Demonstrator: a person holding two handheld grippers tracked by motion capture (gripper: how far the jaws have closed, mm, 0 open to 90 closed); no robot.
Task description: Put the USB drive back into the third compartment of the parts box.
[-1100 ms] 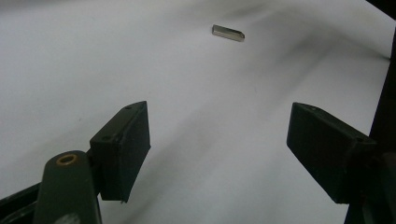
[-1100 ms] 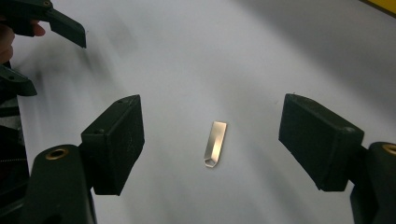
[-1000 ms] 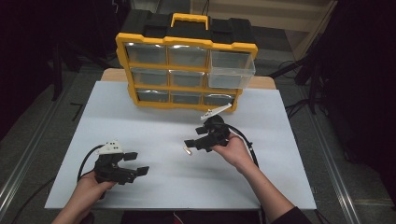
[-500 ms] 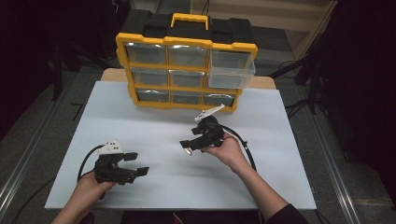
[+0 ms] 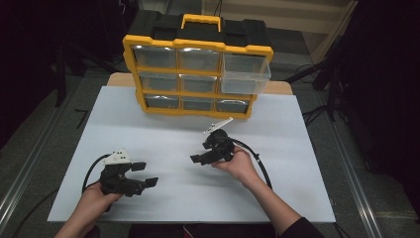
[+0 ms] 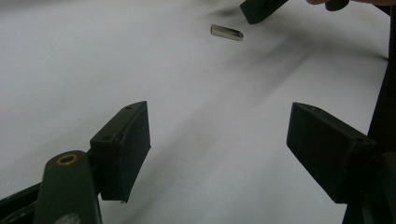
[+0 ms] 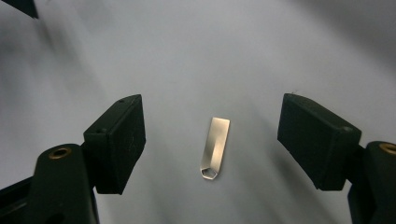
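A small flat silver metal piece (image 7: 215, 148) lies on the white board (image 5: 163, 134), its cut-corner end towards the camera in the right gripper view. My right gripper (image 7: 219, 142) hovers over it, open, with the piece between the jaws and touching neither. From above, that right gripper (image 5: 199, 151) sits mid-table and points left. My left gripper (image 5: 144, 174) rests near the front left, open and holding nothing. Past the wide-apart jaws of the left gripper (image 6: 219, 149), the metal piece (image 6: 226, 31) lies farther off, just below a jaw tip of the right gripper (image 6: 261, 9).
A yellow and black drawer organizer (image 5: 198, 47) stands at the back of the board with several clear drawers. Its top right drawer (image 5: 246, 74) is pulled out. Black cables trail from both grippers towards the front edge.
My right gripper has moved a little left and towards the person, lower over the board. The left gripper has stayed put.
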